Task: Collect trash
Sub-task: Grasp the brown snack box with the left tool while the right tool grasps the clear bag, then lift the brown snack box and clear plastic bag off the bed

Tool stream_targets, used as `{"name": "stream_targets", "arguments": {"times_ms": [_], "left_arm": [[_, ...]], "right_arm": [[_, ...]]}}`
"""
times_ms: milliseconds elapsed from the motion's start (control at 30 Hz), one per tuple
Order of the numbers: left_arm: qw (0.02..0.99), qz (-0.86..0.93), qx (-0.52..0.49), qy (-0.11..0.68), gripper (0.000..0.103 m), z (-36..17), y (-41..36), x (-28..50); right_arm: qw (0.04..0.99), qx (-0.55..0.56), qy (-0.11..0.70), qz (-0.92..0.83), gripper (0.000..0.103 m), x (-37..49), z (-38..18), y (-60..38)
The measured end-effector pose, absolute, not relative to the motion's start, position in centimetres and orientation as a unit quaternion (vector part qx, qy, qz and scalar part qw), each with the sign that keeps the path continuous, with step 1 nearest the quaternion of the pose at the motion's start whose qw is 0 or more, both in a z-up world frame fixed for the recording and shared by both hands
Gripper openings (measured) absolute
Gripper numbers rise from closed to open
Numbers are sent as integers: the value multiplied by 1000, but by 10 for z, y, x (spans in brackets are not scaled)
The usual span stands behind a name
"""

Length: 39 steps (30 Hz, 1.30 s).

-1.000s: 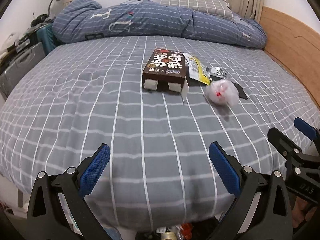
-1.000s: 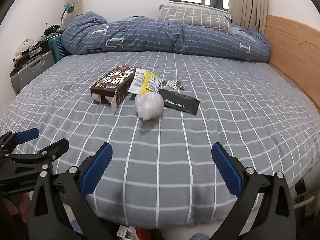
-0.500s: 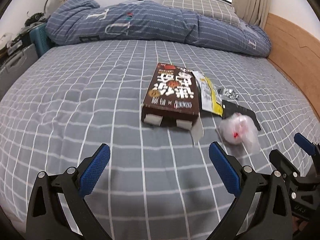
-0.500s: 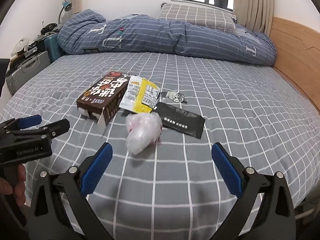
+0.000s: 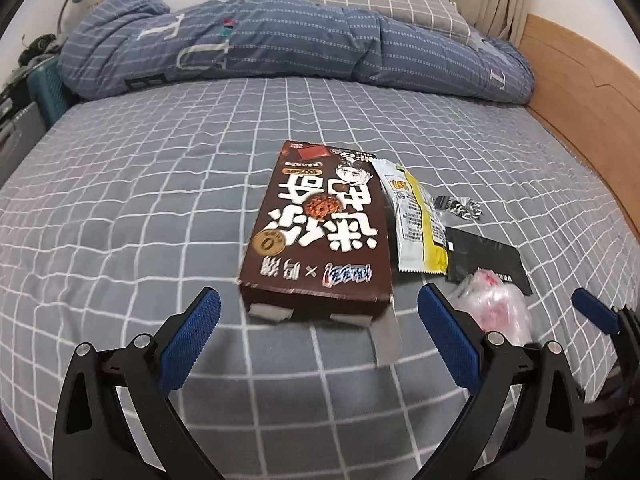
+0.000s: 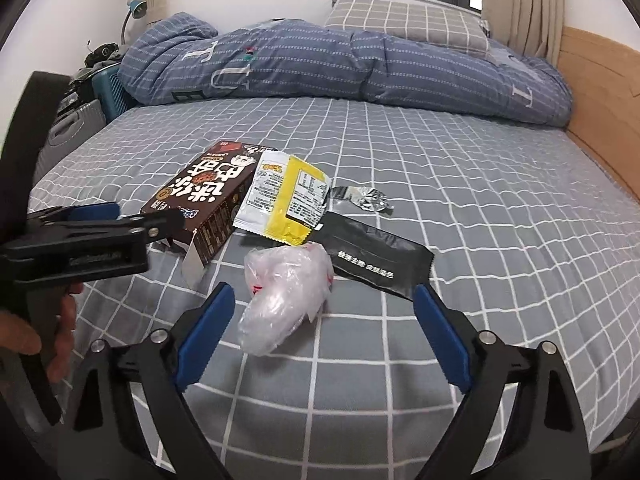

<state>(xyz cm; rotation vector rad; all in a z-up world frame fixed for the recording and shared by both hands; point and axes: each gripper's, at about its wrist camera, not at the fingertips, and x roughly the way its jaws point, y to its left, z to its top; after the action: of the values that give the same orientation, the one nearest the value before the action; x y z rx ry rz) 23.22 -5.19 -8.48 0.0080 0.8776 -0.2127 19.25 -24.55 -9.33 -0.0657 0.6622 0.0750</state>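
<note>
Trash lies on the grey checked bed. A brown snack box [image 5: 320,236] [image 6: 204,200] lies flat with its near end open. Beside it lie a white-and-yellow wrapper [image 5: 416,220] [image 6: 286,196], a black packet [image 5: 486,258] [image 6: 380,262], a crumpled foil scrap [image 5: 458,206] [image 6: 366,198] and a crumpled clear plastic bag [image 5: 496,310] [image 6: 284,296]. My left gripper [image 5: 318,340] is open, just short of the box's open end. My right gripper [image 6: 320,340] is open, with the plastic bag just ahead between its fingers. Both are empty.
A rolled blue quilt [image 6: 340,64] and a checked pillow [image 6: 404,20] lie at the far end of the bed. A wooden headboard [image 5: 580,80] runs along the right. A suitcase and clutter [image 6: 76,120] stand left of the bed.
Both grippers have moved forward over the bed toward the trash. The box and the plastic bag now sit much closer to the fingertips. Both grippers stay open.
</note>
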Motion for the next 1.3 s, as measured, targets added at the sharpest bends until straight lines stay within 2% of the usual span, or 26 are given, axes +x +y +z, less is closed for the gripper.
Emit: {"name": "stream_targets", "arguments": {"times_ms": [233,567,800,900,1300], "left_arm": [[895,-96,40,434,97,-99,-64,257],[890,-92,27,445,97,-110,-55,272],[888,-113,5,445,97,-118,-47,274],[891,-112,5,441,92,-118,-46,272],[897,-98,-3,431,91,-112,-45,267]], "right_arm": [[939,-29,339,56,77,209,-106,-242],[933,-15,350,78,66,220,-119,-234],[931,-16,354,87,50,221,-120,-230],[931,-14,353,89,46,220,-120,-230],[934,-7,349,82,42,219,-117,-233]]}}
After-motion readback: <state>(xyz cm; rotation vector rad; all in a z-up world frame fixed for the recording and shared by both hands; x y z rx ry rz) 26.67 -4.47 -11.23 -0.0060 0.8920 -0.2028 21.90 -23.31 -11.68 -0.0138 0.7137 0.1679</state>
